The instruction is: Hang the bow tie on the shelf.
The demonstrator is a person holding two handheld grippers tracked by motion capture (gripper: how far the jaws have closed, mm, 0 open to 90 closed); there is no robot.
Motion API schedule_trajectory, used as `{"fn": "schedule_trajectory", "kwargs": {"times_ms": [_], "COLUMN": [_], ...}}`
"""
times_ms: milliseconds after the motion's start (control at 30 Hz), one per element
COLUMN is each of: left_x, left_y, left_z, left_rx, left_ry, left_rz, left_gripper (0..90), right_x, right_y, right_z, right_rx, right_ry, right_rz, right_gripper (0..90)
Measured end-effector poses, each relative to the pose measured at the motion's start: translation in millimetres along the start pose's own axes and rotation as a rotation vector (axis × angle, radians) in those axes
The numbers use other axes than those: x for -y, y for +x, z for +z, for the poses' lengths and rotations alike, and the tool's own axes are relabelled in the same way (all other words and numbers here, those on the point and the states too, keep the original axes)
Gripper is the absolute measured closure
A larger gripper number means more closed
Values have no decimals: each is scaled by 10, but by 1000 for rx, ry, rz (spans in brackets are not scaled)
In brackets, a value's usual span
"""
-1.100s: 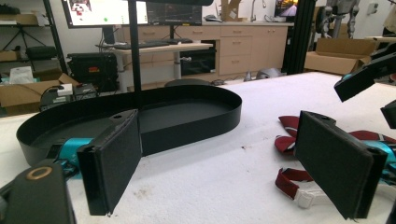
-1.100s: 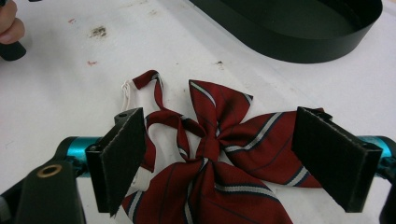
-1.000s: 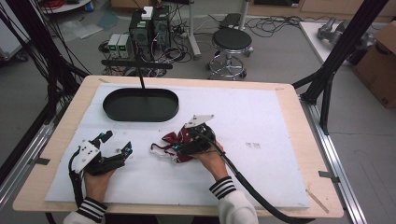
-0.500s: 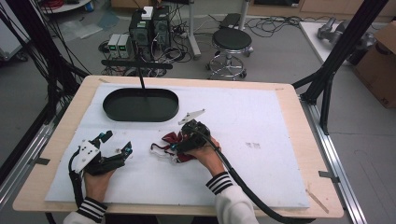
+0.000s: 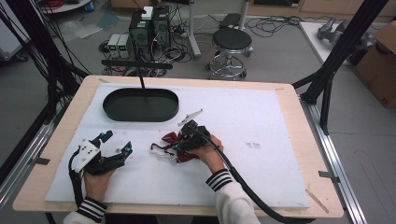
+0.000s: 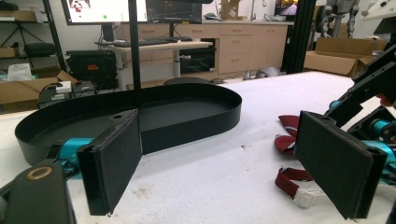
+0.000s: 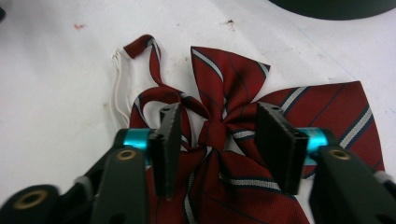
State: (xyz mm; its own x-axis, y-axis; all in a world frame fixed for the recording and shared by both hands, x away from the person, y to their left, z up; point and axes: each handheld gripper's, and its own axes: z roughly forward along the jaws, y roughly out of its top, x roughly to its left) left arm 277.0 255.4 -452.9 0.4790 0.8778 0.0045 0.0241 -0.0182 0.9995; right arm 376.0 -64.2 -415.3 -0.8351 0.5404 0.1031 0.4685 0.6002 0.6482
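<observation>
A dark red striped bow tie (image 5: 169,140) with a strap and white elastic (image 7: 119,84) lies on the white table cover. My right gripper (image 5: 180,143) points down over the bow tie (image 7: 224,79). Its jaws have just been closing. In the right gripper view (image 7: 219,140) they stand on either side of the tie's knot, with a small gap at each pad. At the left, my left gripper (image 5: 117,142) rests on the cover. Seen in its own view (image 6: 219,172), its jaws are wide open with nothing between them. The bow tie (image 6: 287,135) lies to its right.
A black oval tray (image 5: 140,117) sits at the back left of the cover, its wall (image 6: 196,126) just ahead of the left gripper. A thin black pole (image 5: 139,70) rises from it. Beyond the table's far edge are a stool (image 5: 231,44) and computer boxes.
The right gripper has tipped down over the bow tie and its jaws have narrowed around the knot. The left gripper has stayed where it was.
</observation>
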Motion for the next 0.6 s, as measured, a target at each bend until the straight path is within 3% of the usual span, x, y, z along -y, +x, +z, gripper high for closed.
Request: {"fn": "schedule_trajectory", "kwargs": {"times_ms": [100,167,600], "left_x": [0,0,-1], "left_y": [0,1,2], "left_z": [1,3,4], "left_rx": [-1,1,1], "left_ry": [0,0,1], "left_rz": [0,-1,-2], "left_gripper": [156,156,156], "right_x": [0,0,-12], "right_y": [9,12,21], "right_z": [20,30,123], "right_rx": [18,22,18], "right_ry": [13,24,58], "right_rz": [-27,7,35], "right_gripper": [578,598,653]}}
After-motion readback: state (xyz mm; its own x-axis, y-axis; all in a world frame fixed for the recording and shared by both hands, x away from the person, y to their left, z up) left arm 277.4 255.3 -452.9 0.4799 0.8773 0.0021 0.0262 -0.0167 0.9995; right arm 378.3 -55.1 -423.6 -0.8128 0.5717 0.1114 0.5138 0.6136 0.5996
